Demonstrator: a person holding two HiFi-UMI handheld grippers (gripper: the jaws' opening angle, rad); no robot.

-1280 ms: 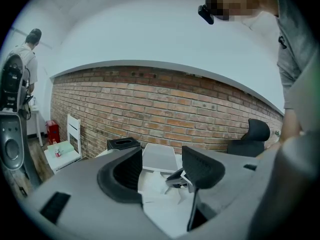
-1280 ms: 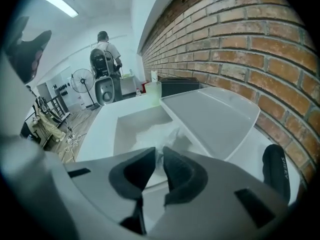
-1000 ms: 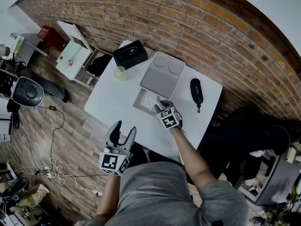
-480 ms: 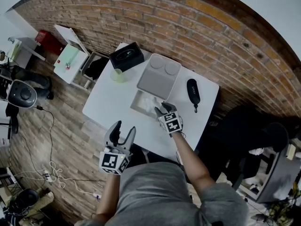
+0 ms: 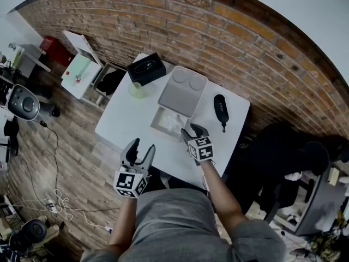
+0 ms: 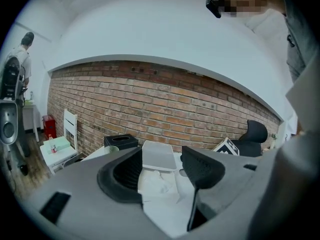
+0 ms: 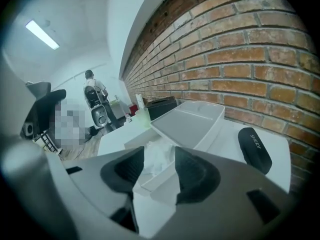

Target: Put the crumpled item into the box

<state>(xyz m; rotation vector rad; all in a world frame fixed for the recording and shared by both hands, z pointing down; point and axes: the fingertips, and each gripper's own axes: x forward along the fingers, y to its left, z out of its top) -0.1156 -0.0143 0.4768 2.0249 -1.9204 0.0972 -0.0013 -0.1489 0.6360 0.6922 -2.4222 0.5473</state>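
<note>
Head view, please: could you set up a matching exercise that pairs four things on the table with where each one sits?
Things:
1. crumpled paper
2. green cup
3. black case
4. grey lid

Places:
A. alone, to the right of the grey lid
B. inside the open white box
C. next to the black tissue box
D. just beyond the white box, on its far side

Pairs: 1-B; 2-C; 3-A; 4-D
</note>
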